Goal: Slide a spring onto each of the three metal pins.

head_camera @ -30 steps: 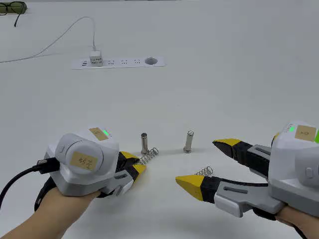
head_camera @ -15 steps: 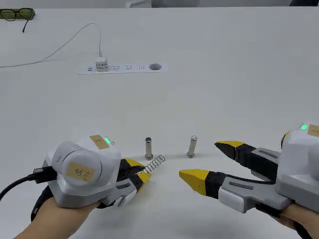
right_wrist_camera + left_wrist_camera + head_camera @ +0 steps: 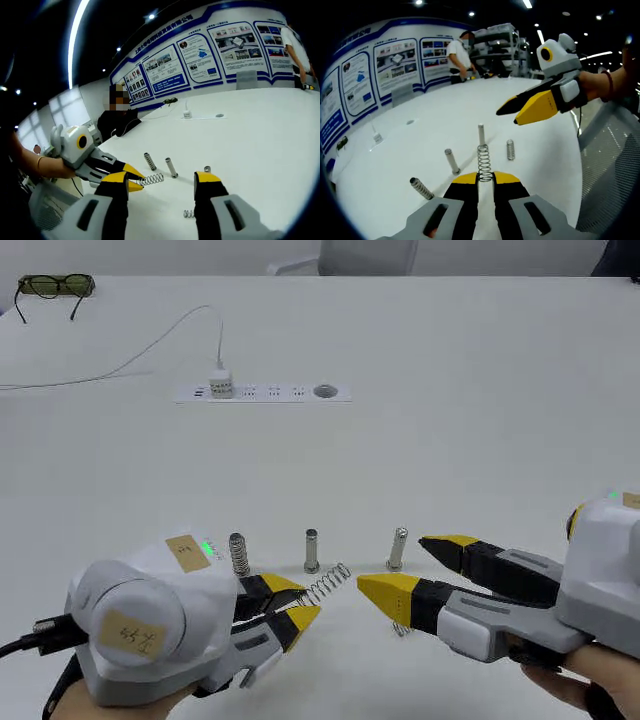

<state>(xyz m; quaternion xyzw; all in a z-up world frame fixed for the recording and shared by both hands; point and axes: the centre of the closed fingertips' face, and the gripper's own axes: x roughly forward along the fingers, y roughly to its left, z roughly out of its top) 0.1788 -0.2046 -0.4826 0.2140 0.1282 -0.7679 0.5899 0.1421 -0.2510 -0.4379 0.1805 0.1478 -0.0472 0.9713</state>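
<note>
We see the left gripper (image 3: 305, 602) still clamping a thin coiled spring (image 3: 327, 584); the right gripper (image 3: 393, 562), at 3 o'clock, gapes empty.

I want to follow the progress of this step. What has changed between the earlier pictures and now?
The right claw has moved forward and leftward, toward the free end of the spring in the left claw, and stays open. The left claw stays shut on that spring. The middle pin and the right pin stand as before. The whole picture shifted because the head camera moved.
</note>
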